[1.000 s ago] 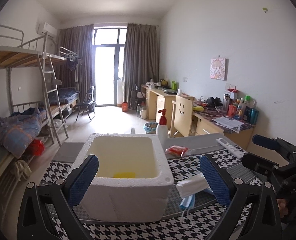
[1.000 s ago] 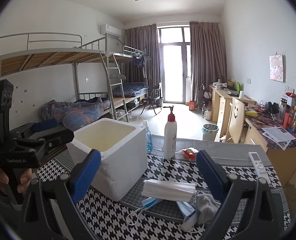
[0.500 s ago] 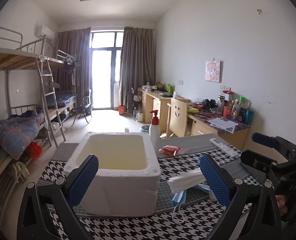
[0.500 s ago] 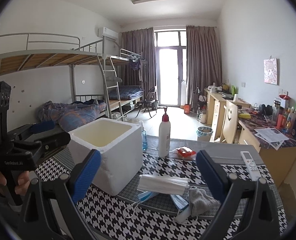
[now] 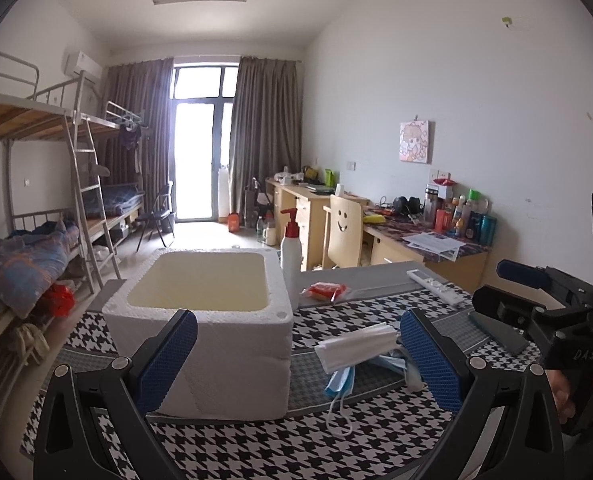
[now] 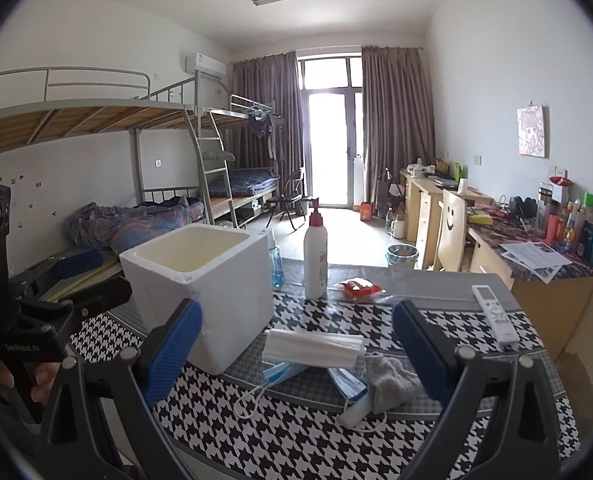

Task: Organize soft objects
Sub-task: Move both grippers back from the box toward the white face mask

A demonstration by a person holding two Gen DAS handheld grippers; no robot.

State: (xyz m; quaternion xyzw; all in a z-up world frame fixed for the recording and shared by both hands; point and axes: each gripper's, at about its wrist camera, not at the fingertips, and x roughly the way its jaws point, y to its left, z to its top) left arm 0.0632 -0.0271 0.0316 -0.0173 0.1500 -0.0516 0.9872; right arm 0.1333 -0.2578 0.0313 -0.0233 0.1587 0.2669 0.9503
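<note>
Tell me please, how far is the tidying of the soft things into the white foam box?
Nothing visible is done: the inside of the white foam box that shows looks bare, though its floor is hidden. Nothing is in hand: left gripper and right gripper are both open. Left: the stack of white face masks, blue masks and grey cloth on the houndstooth mat.

White pump bottle with red nozzle (image 6: 315, 255) upright on the houndstooth-covered desk (image 6: 448, 322); red snack packet (image 6: 361, 288) just beside it. White remote control (image 6: 495, 314) near right edge. Grey metal bunk bed (image 6: 144, 120) along left wall.
</note>
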